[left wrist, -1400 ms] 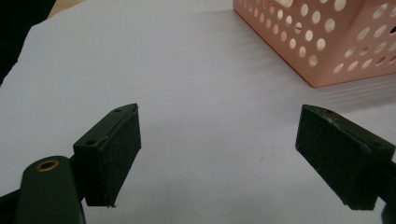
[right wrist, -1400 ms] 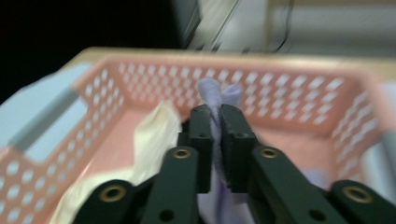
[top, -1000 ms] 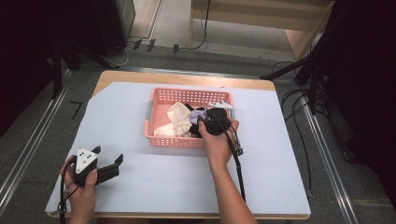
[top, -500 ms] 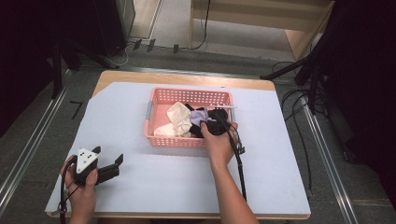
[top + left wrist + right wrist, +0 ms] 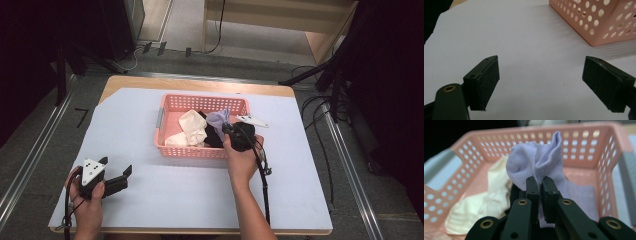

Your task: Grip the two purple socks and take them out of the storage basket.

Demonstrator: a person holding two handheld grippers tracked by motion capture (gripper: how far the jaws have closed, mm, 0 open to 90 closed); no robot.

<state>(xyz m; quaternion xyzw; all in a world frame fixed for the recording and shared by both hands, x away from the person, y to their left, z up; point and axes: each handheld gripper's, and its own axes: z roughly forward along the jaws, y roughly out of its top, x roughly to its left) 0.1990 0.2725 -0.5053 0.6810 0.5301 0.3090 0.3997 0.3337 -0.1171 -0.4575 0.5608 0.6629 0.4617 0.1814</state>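
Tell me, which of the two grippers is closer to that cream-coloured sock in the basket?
The right. The right gripper is over the pink basket, pinching a lavender sock right beside the cream sock. The left gripper rests open on the table, outside the basket.

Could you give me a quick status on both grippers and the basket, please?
Right gripper shut on lavender sock, bunched above pink basket. Left gripper open, idle on the table. Cream sock and dark item in basket. Nothing obstructing.
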